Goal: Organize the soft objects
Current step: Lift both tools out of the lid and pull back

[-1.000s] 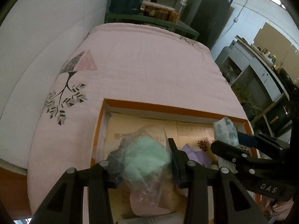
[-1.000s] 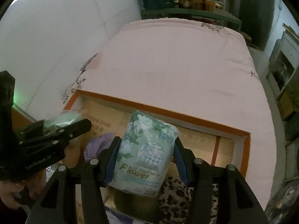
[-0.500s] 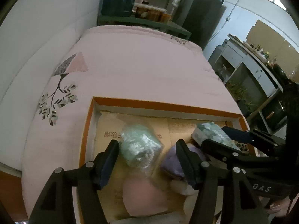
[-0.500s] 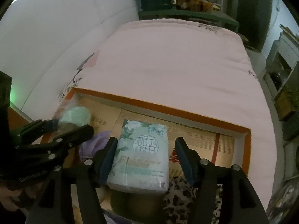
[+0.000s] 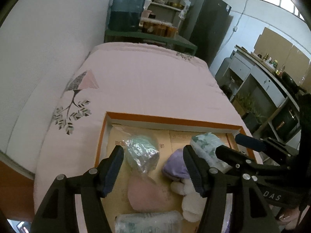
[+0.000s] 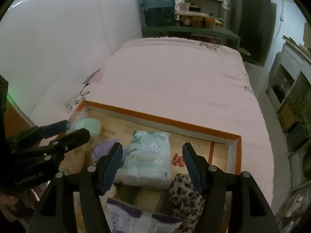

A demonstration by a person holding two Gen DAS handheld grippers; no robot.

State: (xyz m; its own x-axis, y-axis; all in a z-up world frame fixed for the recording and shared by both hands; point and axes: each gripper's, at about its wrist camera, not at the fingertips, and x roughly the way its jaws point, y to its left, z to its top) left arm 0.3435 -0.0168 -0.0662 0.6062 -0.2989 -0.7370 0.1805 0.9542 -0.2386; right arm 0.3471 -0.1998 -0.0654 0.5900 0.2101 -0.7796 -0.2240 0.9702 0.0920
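Floral-printed pale green tissue pack (image 6: 148, 155) lies flat.

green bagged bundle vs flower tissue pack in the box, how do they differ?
The green bundle is rounded, in crinkly clear plastic, near the box's left end; the tissue pack is rectangular, printed with flowers, nearer the middle. Both lie loose inside the box, gripped by nothing.

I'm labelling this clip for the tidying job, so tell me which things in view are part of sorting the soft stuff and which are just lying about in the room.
Part of the job:
- orange-rimmed box
- green bagged item
- tissue pack
- purple soft item
- pink soft item
- leopard-print fabric
- left gripper and right gripper, both open

Just lying about:
- water jug
- shelf of jars
- dark fridge
- pink bedspread
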